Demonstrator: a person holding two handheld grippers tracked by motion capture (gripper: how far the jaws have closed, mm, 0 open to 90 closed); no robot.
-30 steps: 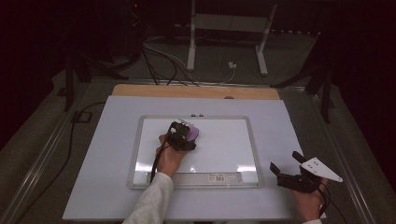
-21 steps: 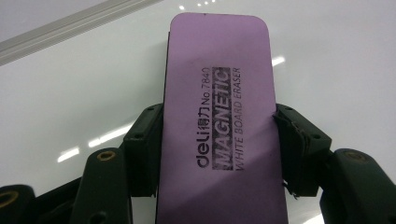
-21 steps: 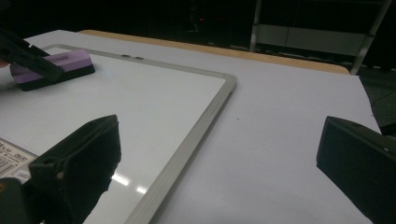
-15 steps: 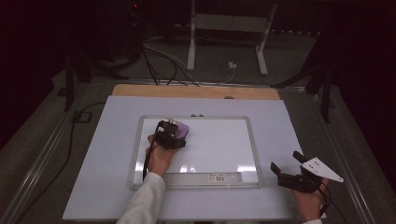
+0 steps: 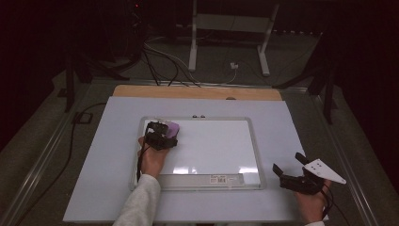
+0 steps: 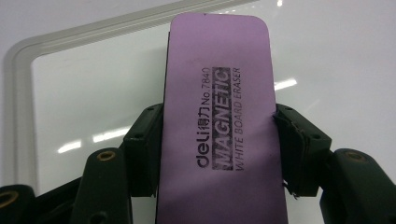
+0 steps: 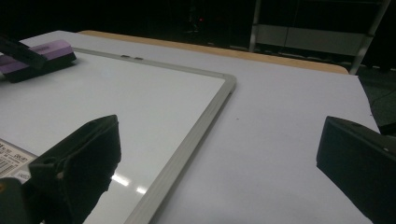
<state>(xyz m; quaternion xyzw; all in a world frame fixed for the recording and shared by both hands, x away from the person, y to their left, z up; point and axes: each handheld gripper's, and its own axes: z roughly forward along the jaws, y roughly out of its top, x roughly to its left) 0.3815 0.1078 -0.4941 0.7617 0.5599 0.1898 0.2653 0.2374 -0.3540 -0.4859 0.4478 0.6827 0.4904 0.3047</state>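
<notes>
High view puts the left gripper (image 5: 161, 135) over the near-left corner region of the whiteboard (image 5: 221, 141), its jaws clamped on the long sides of a purple eraser (image 6: 219, 121). Gripped across its width, with the printed top facing up, the eraser presumably has its wiping face down on the board, which suits wiping. From the left gripper view it sits close to the board's rounded frame corner; whether it actually presses the surface I cannot tell. The right gripper (image 5: 296, 176) rests off the board near the table's (image 5: 108, 155) front right edge, jaws wide and empty, likely kept clear. Beyond the pale table, the room is dark, with floor cables (image 5: 160, 61) and a metal stand (image 5: 230, 28).
</notes>
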